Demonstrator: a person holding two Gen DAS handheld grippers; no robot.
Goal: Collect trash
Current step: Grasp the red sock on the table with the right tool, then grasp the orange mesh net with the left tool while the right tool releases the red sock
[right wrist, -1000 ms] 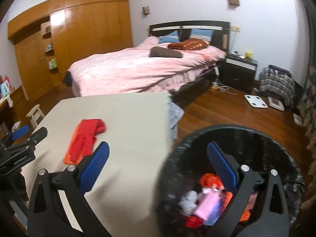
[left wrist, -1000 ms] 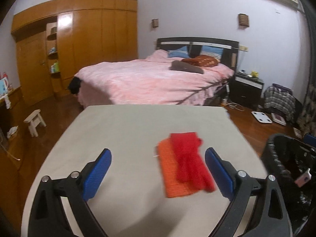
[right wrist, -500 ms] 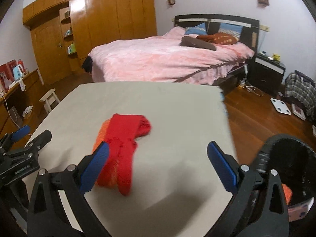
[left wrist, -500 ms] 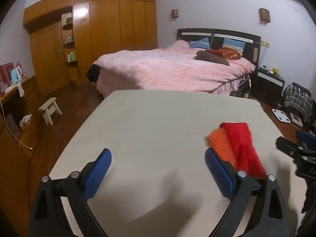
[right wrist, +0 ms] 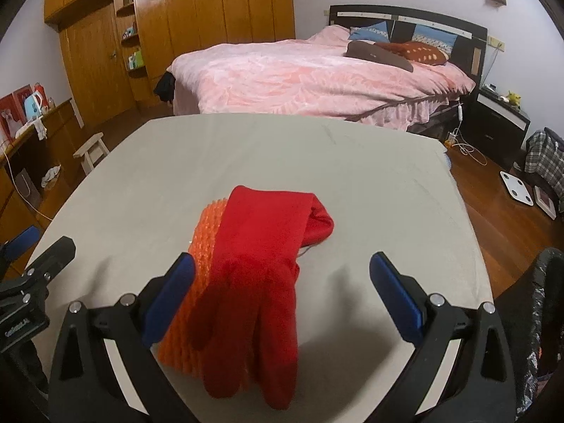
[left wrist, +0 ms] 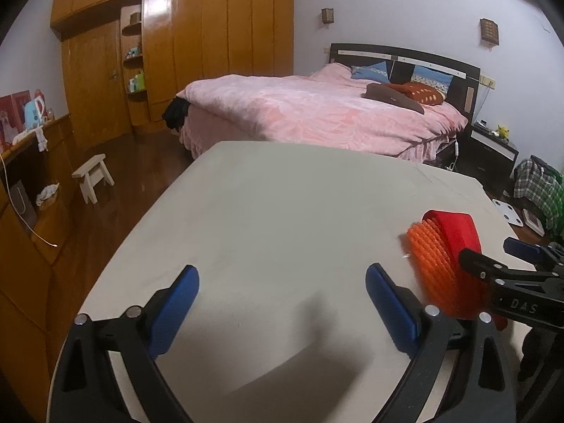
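While the right gripper, wide open and empty, is framing the red glove, we are centring above its orange mat.

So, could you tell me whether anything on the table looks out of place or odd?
Only the red glove, draped crookedly over an orange bumpy mat on the table; neither looks like trash. Nothing seems spilled or damaged.

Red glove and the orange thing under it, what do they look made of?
Red glove: soft matte fabric, probably fleece or knit; it drapes limp and shows no shine. Orange pad beneath it: rows of raised nubs with a slight gloss, probably silicone or rubber, though a chunky knit cannot be ruled out.
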